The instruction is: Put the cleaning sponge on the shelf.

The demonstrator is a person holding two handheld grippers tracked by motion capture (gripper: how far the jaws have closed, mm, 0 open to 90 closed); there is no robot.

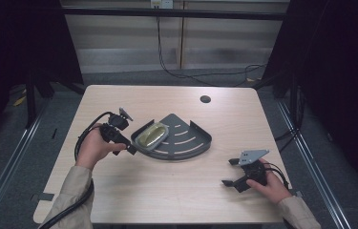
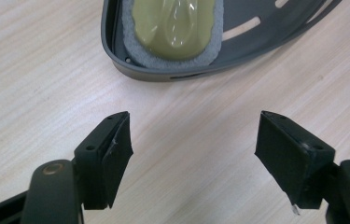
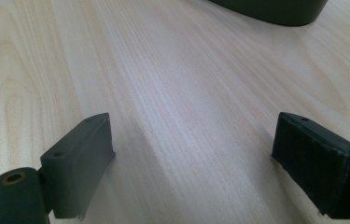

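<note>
Table (image 1: 167,191) of pale wood grain, rounded corners, a dark round hole (image 1: 205,99) near the far edge. Dark grey quarter-round tray (image 1: 193,143) at the middle, slotted floor, raised rim. In its left corner, a yellow-green sponge-like pad (image 1: 150,136) on a grey foam base — glossy on top, as if wrapped in clear film, lying flat against the tray's rim.

Left gripper (image 1: 123,143) held in the left hand (image 1: 93,145) just beside the tray's left corner, tips near the rim; touching or not, cannot tell from the high view. From the left gripper view, jaws spread wide over bare wood, nothing between them, the tray's curved corner (image 2: 163,74) and the pad (image 2: 172,23) just ahead, clear of the pads.

Right gripper (image 1: 231,172) in the right hand (image 1: 272,183) near the table's right front, well apart from the tray, grey three-cornered plate on top. Jaws wide apart too — empty, low over the wood in the right gripper view, a dark edge of the tray (image 3: 275,11) at the top.

Black cable (image 1: 78,138) looping from the left gripper down past the beige sleeve (image 1: 69,191).
</note>
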